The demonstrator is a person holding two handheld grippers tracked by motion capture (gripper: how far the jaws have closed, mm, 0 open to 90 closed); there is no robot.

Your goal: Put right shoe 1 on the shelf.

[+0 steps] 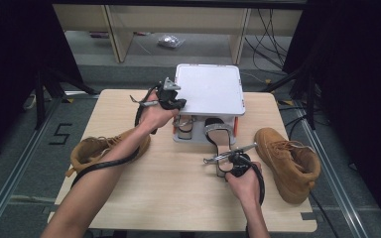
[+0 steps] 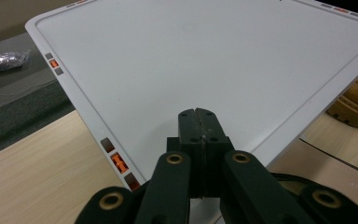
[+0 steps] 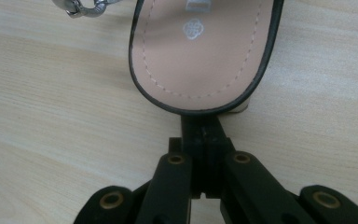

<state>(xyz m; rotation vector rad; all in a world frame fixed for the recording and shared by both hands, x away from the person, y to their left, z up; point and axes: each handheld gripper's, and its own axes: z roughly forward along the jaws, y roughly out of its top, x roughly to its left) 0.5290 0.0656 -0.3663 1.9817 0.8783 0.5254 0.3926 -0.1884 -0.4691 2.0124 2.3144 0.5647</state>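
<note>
The sandal's (image 3: 200, 51) toe end is cut off by the right gripper view's top edge.

A lab or test room is indicated: a small wooden table (image 1: 178, 188) is set on grey carpet between black curtains (image 1: 10, 64), with loose cables (image 1: 273, 34), metal floor rails (image 1: 10, 183) and plain desks (image 1: 124, 29) behind.

The rack (image 1: 209, 89) was white with orange and grey edge marks; beneath it, the sandal (image 3: 200, 51) showed a tan insole, black rim, pale stitching; flanking the rack, both boots (image 1: 288, 161) were tan; the table (image 1: 178, 198) was pale wood-grain.
</note>
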